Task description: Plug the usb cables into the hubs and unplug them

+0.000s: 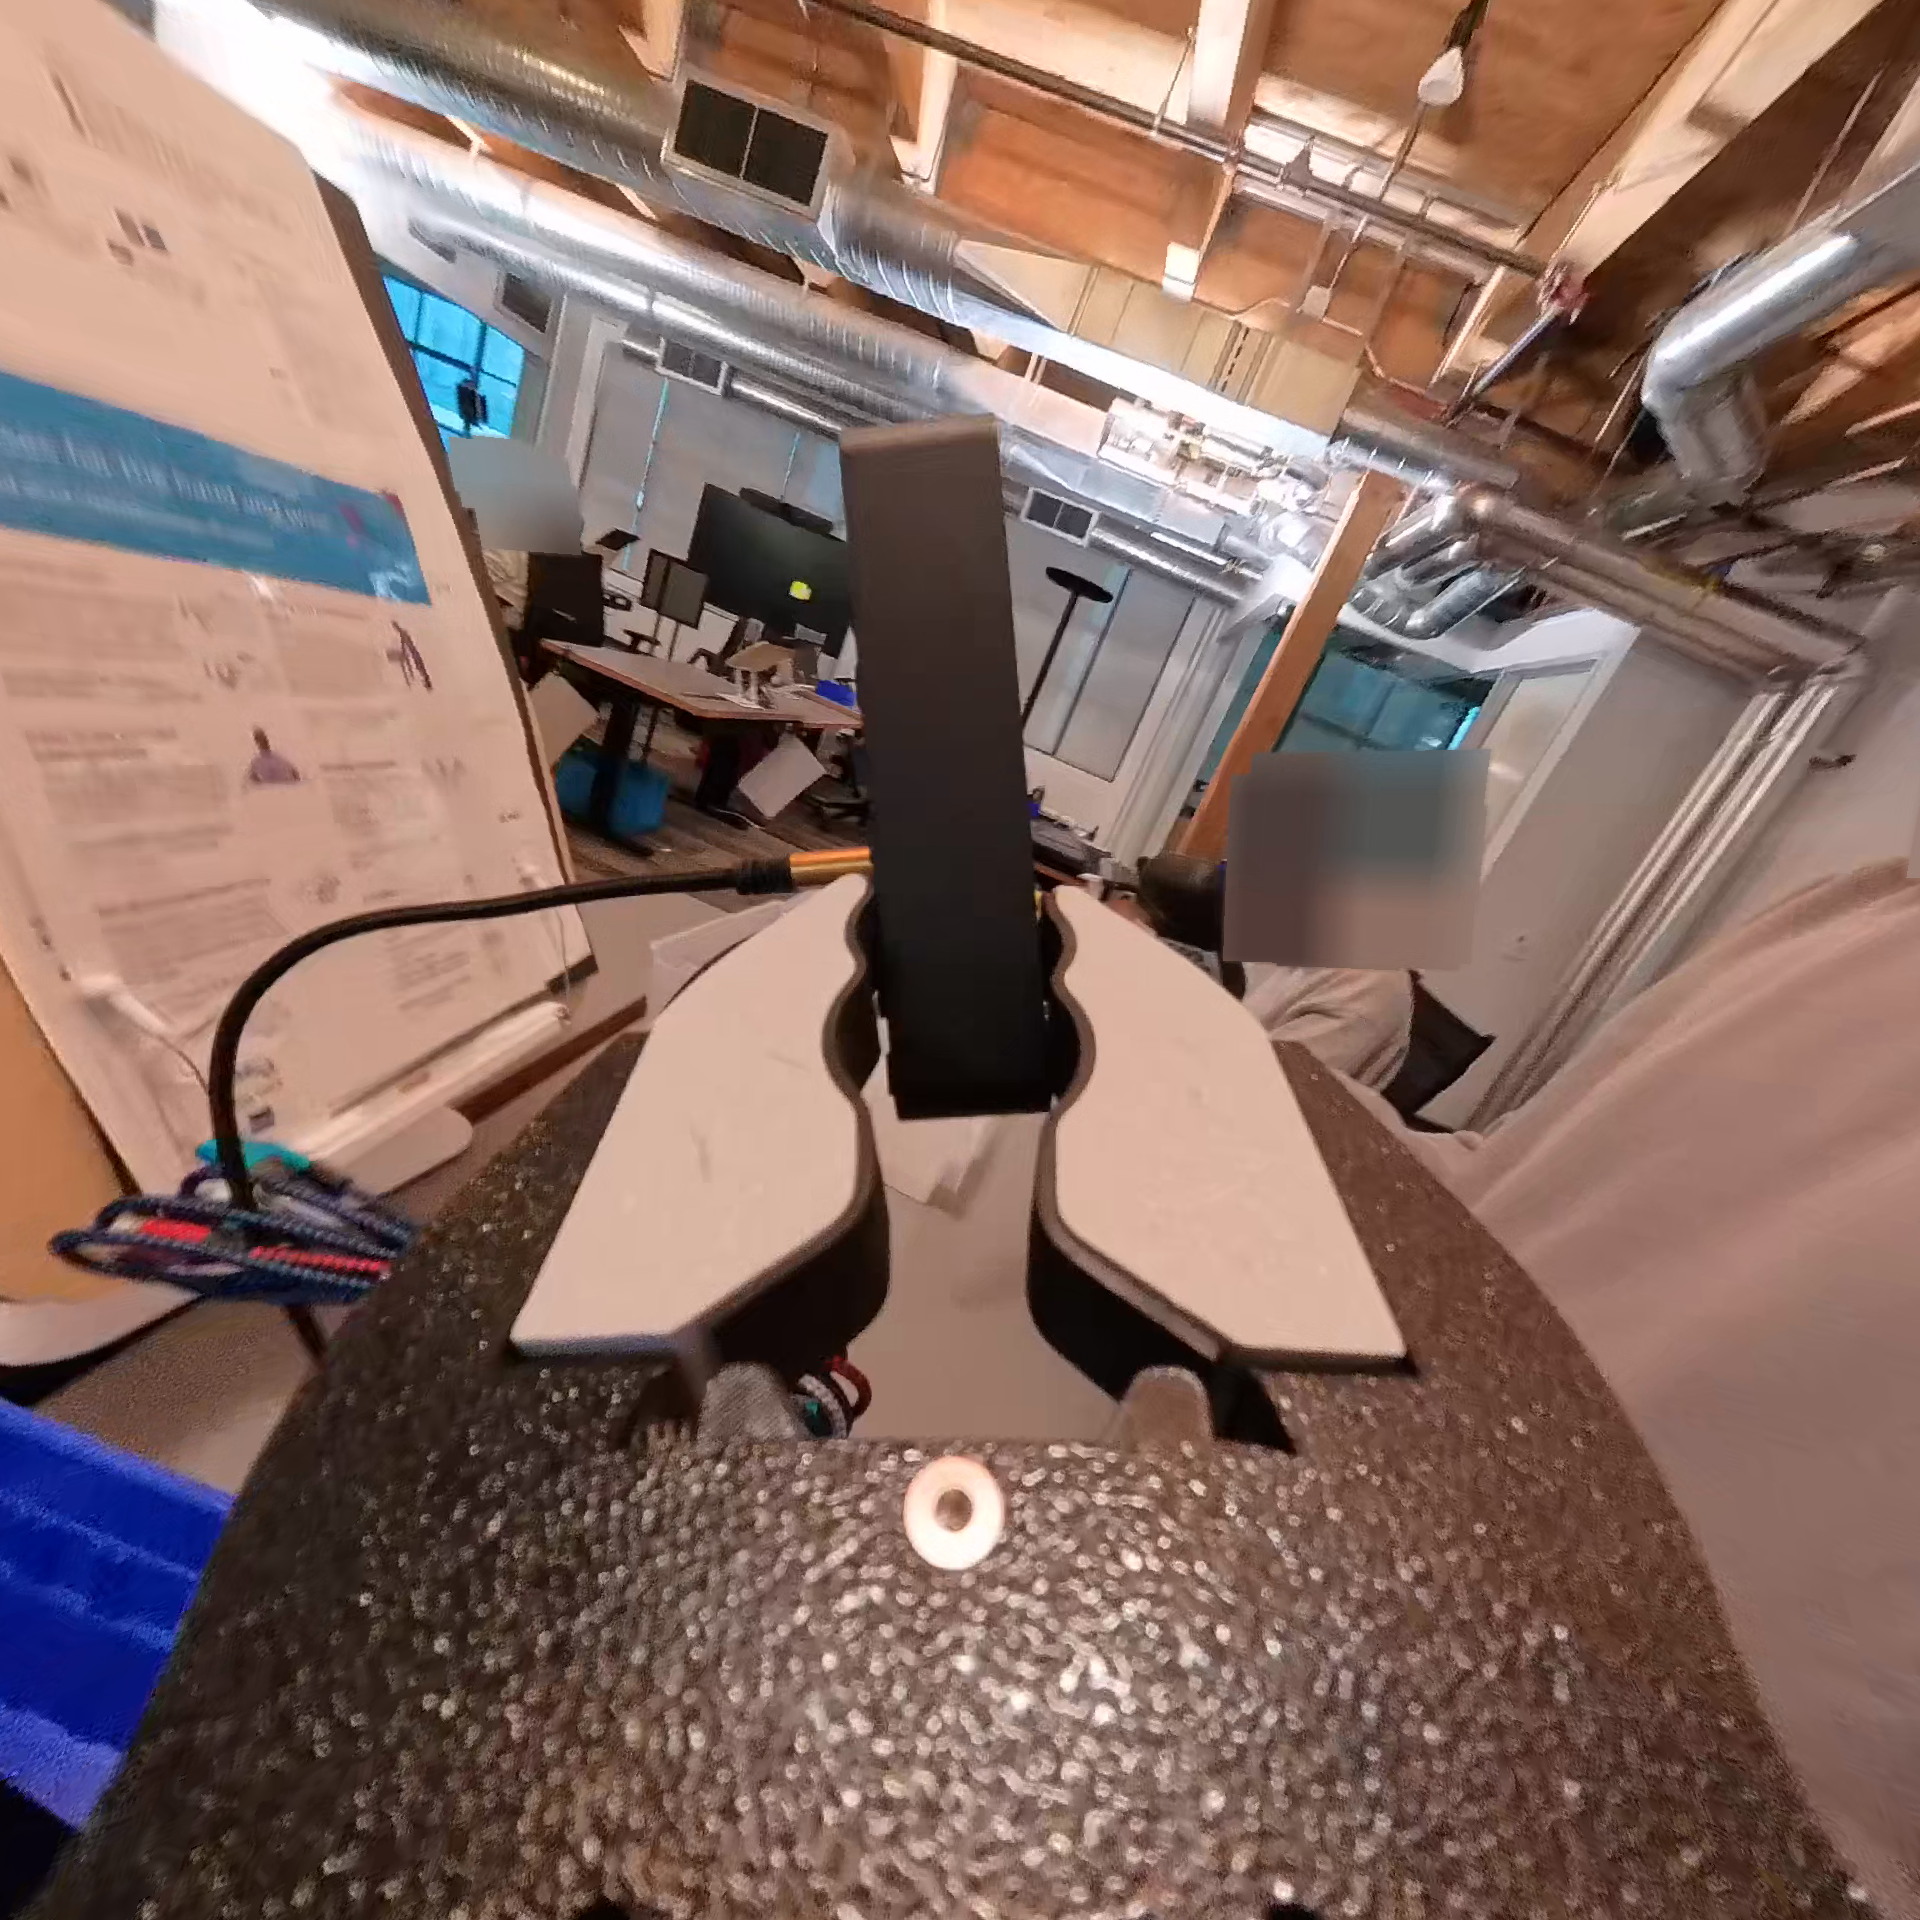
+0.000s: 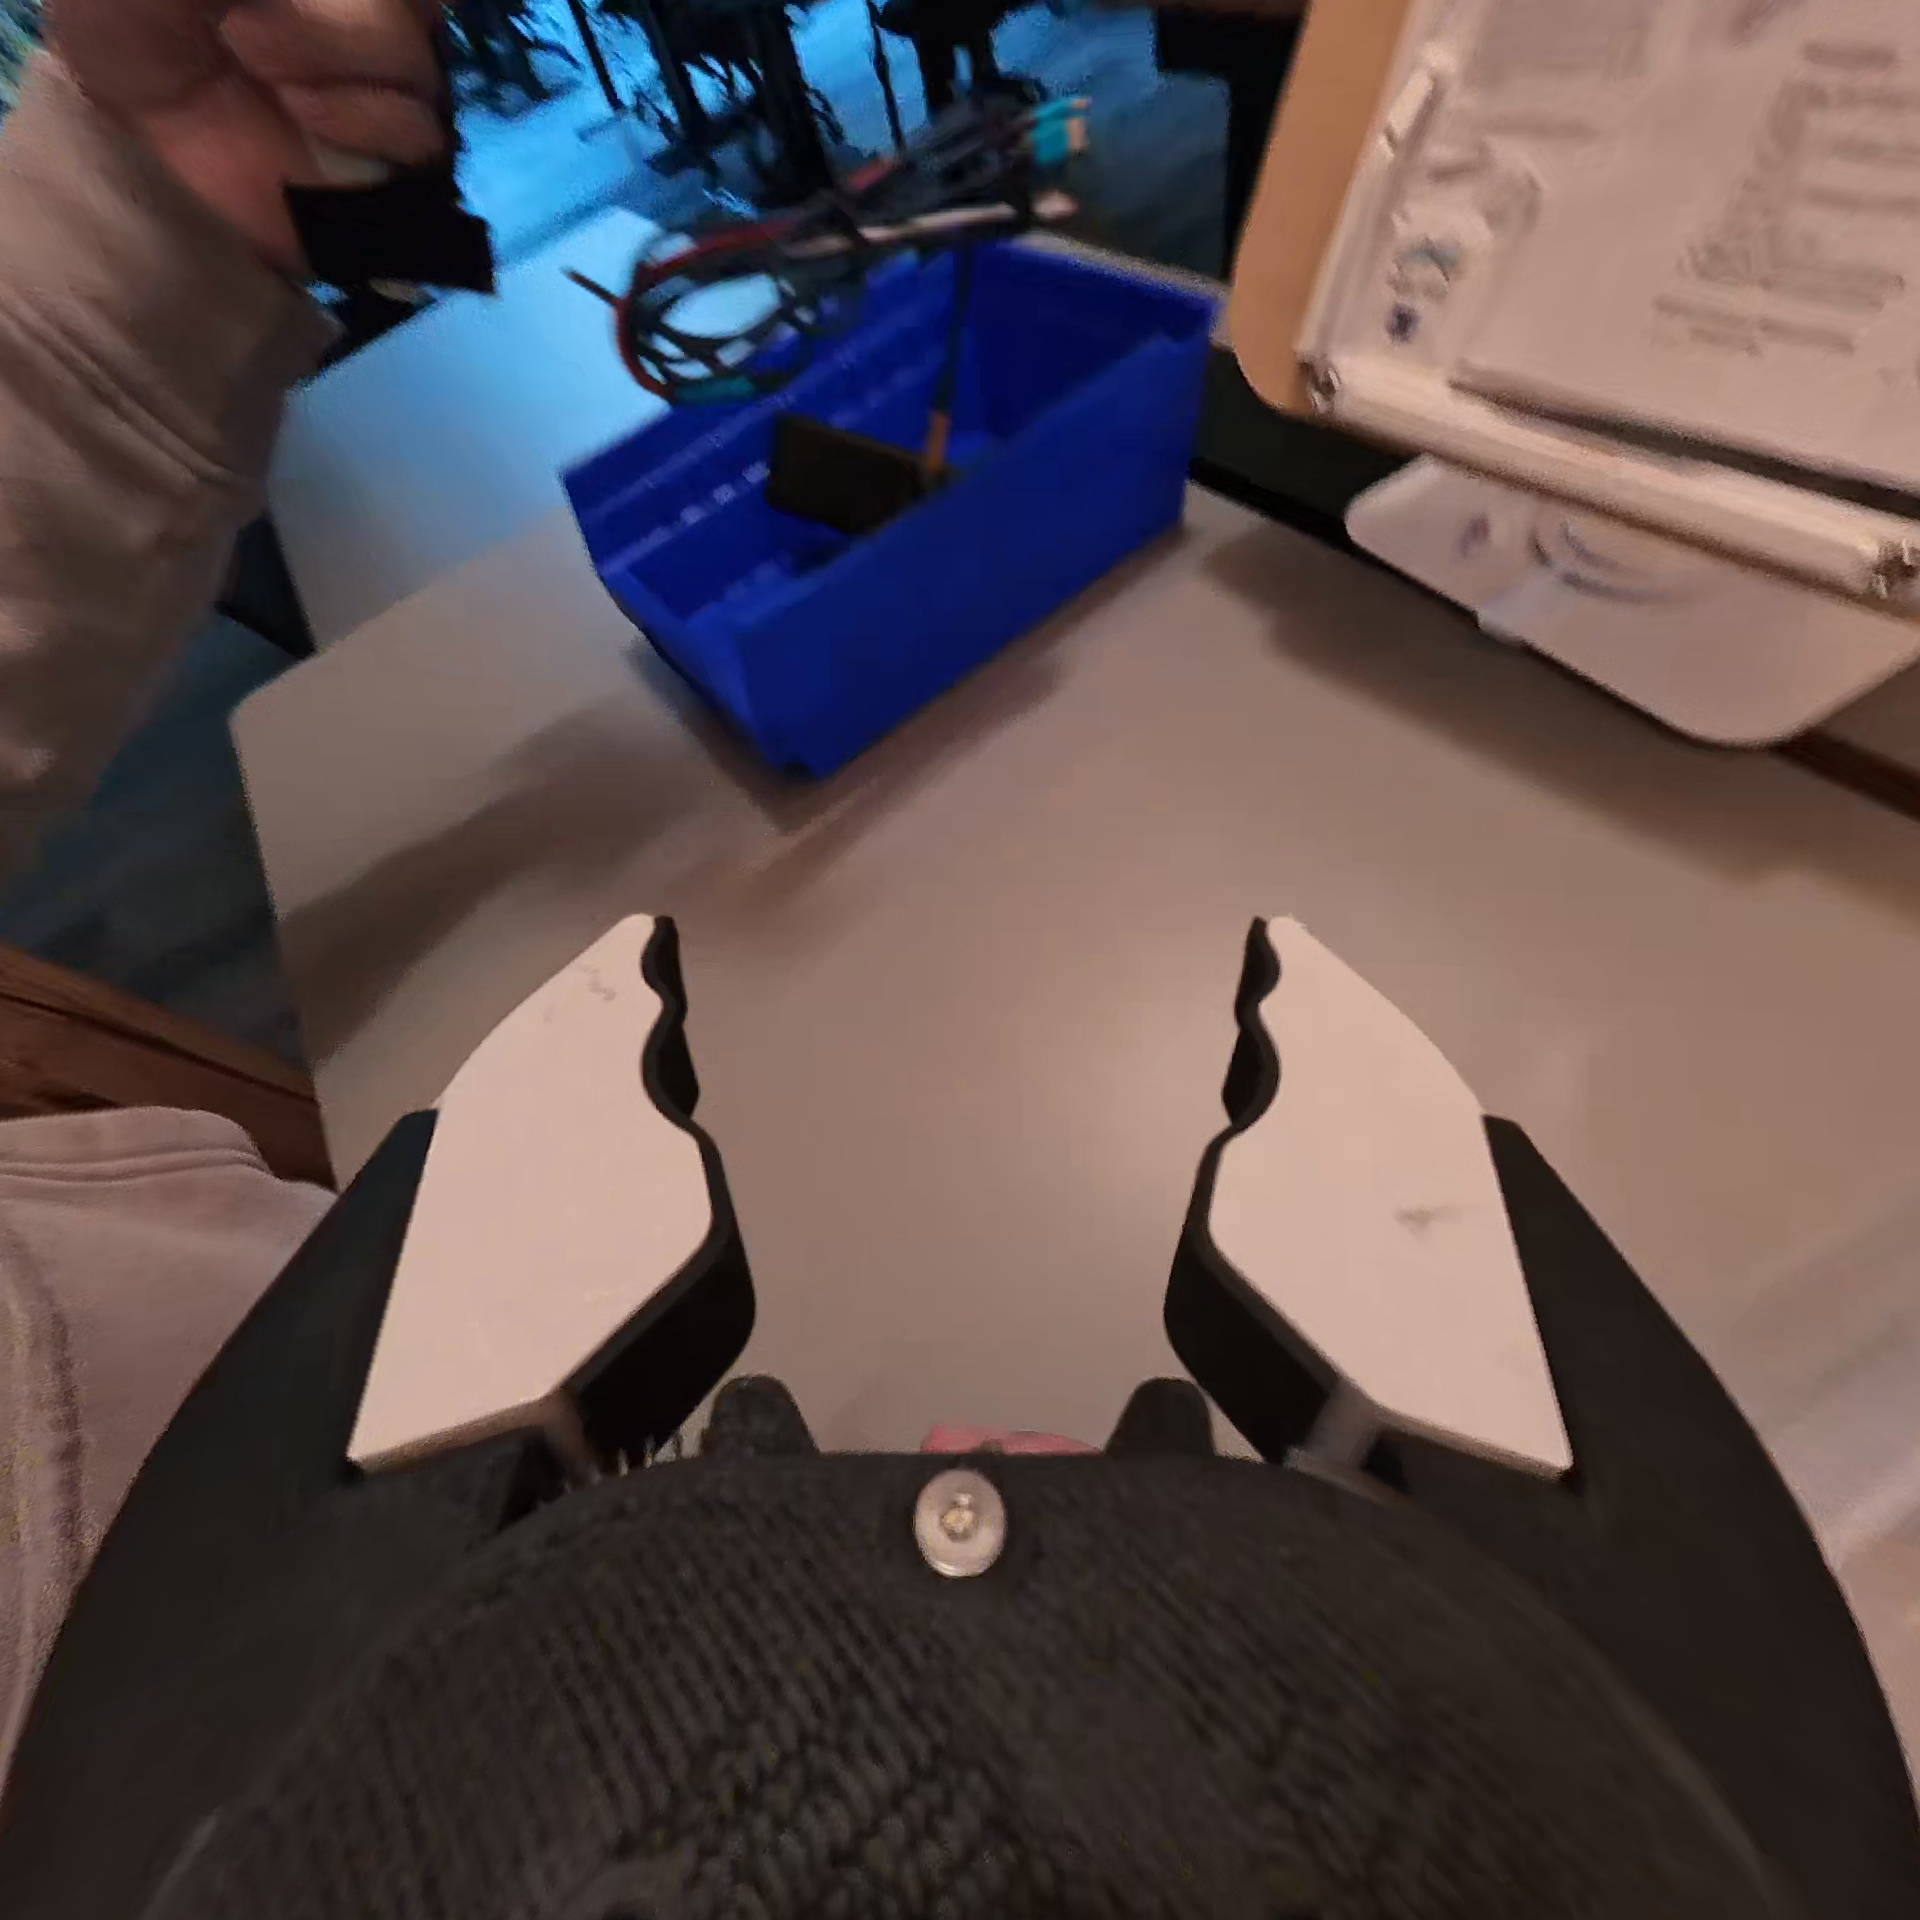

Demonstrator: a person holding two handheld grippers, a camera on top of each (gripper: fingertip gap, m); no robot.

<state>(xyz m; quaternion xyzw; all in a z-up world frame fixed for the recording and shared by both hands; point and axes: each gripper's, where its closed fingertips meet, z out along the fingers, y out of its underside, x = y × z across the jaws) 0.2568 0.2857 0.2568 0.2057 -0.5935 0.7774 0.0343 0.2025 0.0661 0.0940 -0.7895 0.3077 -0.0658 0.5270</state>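
USB hub, flat black rectangular plastic slab (image 1: pixel 940 769), clamped upright between the two white-faced fingers (image 1: pixel 727 1122) of the left gripper (image 1: pixel 956 914), lower end sunk in the gap between them, upper end rising well above their tips. Black braided cable with a gold metal plug (image 1: pixel 436 920) plugged into the hub's left edge just above the fingertips, arcing left and down from the hub to a bundle of blue, red and teal cables (image 1: pixel 239 1236) hanging lower left of the hub. White printed poster on a brown board (image 1: pixel 208 623) left of the hub; corner of a blue plastic bin (image 1: pixel 73 1621) far below and left of it.

Right gripper (image 2: pixel 961 935) spread wide, nothing between its fingers (image 2: pixel 561 1174), hovering over a grey tabletop (image 2: pixel 1039 831). Same blue bin (image 2: pixel 935 582) on the tabletop beyond the fingers, a second black hub (image 2: pixel 842 488) leaning inside it with a thin gold-tipped cable (image 2: pixel 951 384) rising from its right end. Tangle of black and red cables (image 2: pixel 790 270) above the bin, blurred. Left gripper (image 2: pixel 384 239) held by a hand (image 2: pixel 260 125) up and left of the bin, too blurred for detail. Poster board (image 2: pixel 1621 239) right of the bin.
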